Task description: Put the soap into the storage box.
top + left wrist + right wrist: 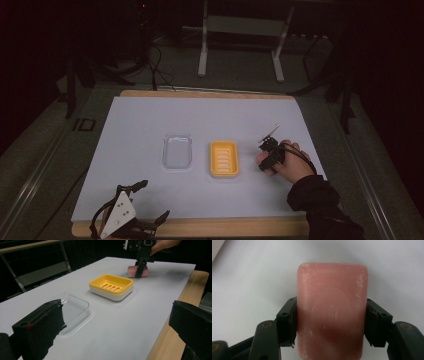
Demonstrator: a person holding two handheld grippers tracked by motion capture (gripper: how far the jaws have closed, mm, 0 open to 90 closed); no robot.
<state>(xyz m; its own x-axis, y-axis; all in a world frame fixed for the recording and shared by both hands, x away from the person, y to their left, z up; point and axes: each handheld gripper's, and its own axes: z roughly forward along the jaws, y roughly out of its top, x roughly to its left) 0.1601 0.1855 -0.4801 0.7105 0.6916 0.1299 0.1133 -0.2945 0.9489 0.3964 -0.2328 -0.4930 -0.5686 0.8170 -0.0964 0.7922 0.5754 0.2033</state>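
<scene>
Right gripper view: right gripper (332, 325) clamps the pink soap bar (332, 307) across its width, yellow soap dish (224, 158) just to its left.

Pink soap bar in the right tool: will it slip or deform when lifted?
The soap bar looks rigid, its edges unbent between the right tool's pads. Its smooth, scuffed sides might slip, though both pads press on its long sides. Flat and blocky on the white mat, it is unlikely to roll.

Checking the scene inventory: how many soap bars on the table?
1. The pink soap bar lies on the white sheet, right of the yellow soap dish, clamped between the right gripper jaws. None seen elsewhere.
</scene>
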